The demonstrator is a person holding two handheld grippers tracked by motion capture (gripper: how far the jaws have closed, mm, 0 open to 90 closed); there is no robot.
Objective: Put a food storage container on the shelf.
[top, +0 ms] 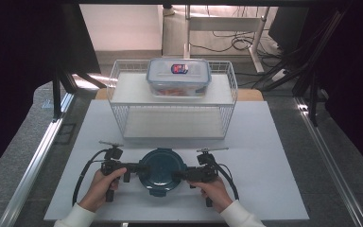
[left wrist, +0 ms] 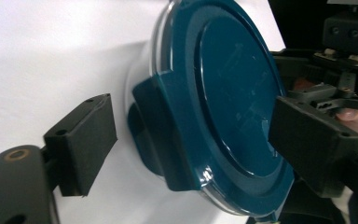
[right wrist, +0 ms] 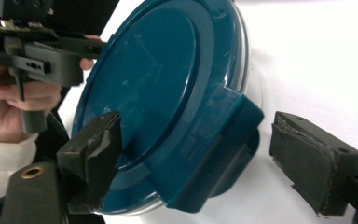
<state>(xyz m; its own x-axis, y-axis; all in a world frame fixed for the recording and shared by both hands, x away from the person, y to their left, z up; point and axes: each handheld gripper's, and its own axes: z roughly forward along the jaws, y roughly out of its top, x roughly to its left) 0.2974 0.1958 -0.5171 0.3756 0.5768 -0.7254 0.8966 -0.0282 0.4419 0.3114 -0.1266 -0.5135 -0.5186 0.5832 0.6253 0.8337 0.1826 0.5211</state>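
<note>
1. At the bottom centre of the high view: two hands in white sleeves, each on a gripper, left gripper [top: 133,167] and right gripper [top: 178,175] aimed inward from either side.
2. Between them, low in the middle of the frame: a round teal-lidded container [top: 161,170], resting on the white table [top: 274,189].
3. In the left gripper view: jaws spread apart, released, one at lower left, the other at right, a side latch tab [left wrist: 161,126] of the container lying in the gap, with no contact visible.
4. In the right gripper view: jaws likewise parted, astride another latch tab [right wrist: 219,140]; left jaw lying over the lid's edge, right jaw clear of it.
5. Farther up, centre of the high view: a white wire rack [top: 172,101] with two shelves.
6. On its upper shelf, toward the top centre: a clear rectangular box [top: 178,77] with a blue-edged lid, shut.
</note>
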